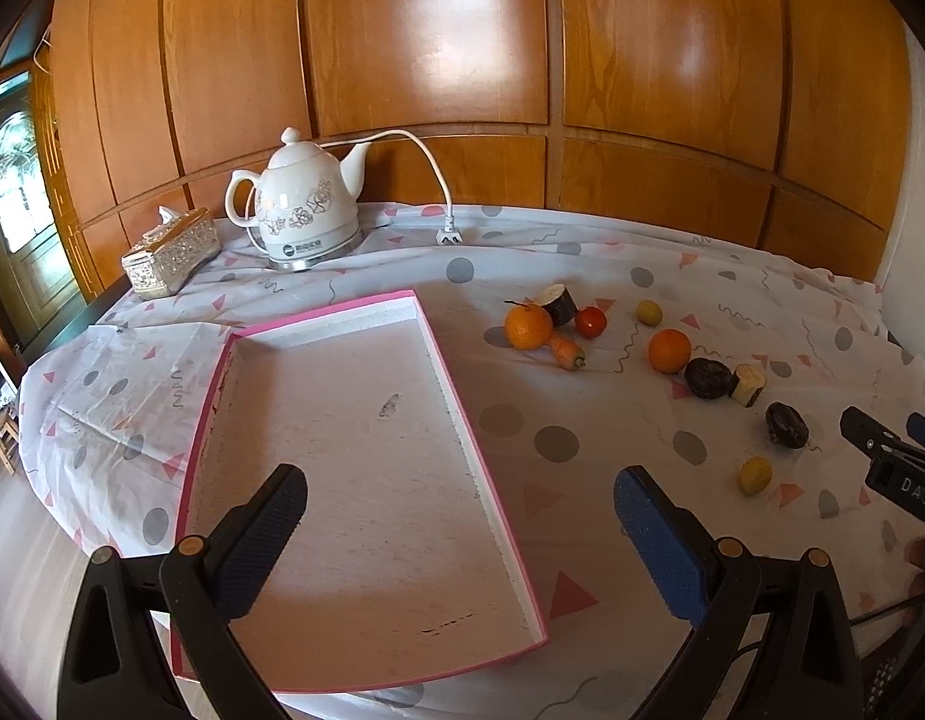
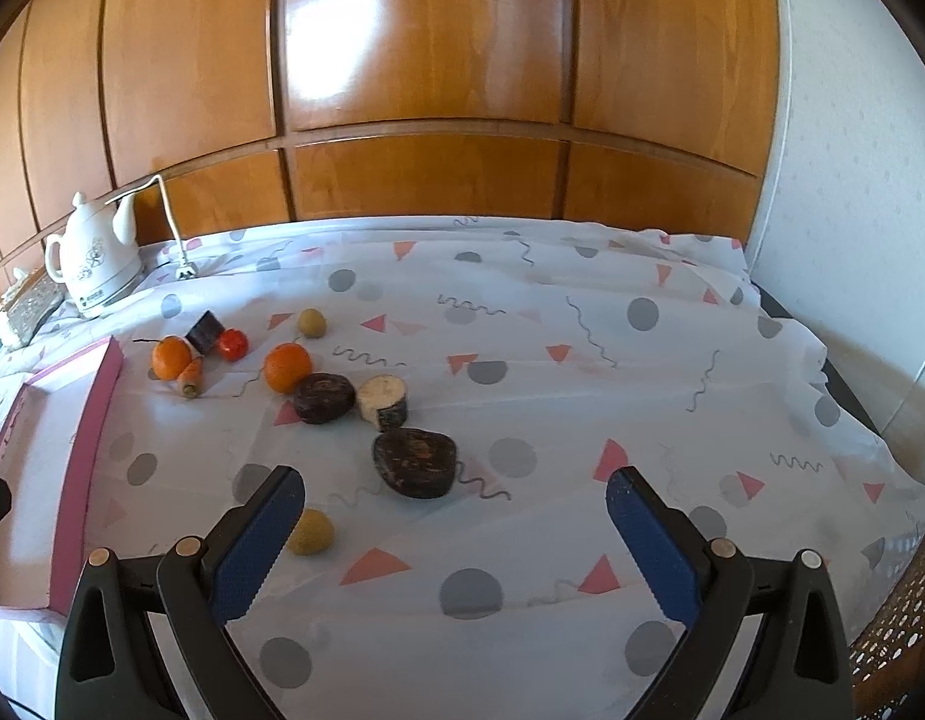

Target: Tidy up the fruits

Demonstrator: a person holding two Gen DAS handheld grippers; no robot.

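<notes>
A shallow pink-rimmed tray (image 1: pixel 423 330) lies on the patterned cloth; its wall shows at the left of the right wrist view (image 2: pixel 96 414). Fruits lie loose to its right: two oranges (image 1: pixel 527 327) (image 1: pixel 669 350), a tomato (image 1: pixel 591 321), a carrot (image 1: pixel 567 351), two yellow-green fruits (image 1: pixel 648 312) (image 1: pixel 754 476), two dark fruits (image 1: pixel 709 378) (image 1: pixel 786 425) and cut chunks (image 1: pixel 557 302). My left gripper (image 1: pixel 459 516) is open over the tray's near end. My right gripper (image 2: pixel 450 516) is open above the cloth, just short of a dark fruit (image 2: pixel 416 461), with a yellow-green fruit (image 2: pixel 311 531) by its left finger.
A white electric kettle (image 1: pixel 309 210) with cord and plug (image 1: pixel 449 234) stands at the back left beside a glittery tissue box (image 1: pixel 171 252). A wood-panelled wall runs behind the table. A white wall bounds the right side (image 2: pixel 852 240). A wicker chair edge (image 2: pixel 900 618) is at near right.
</notes>
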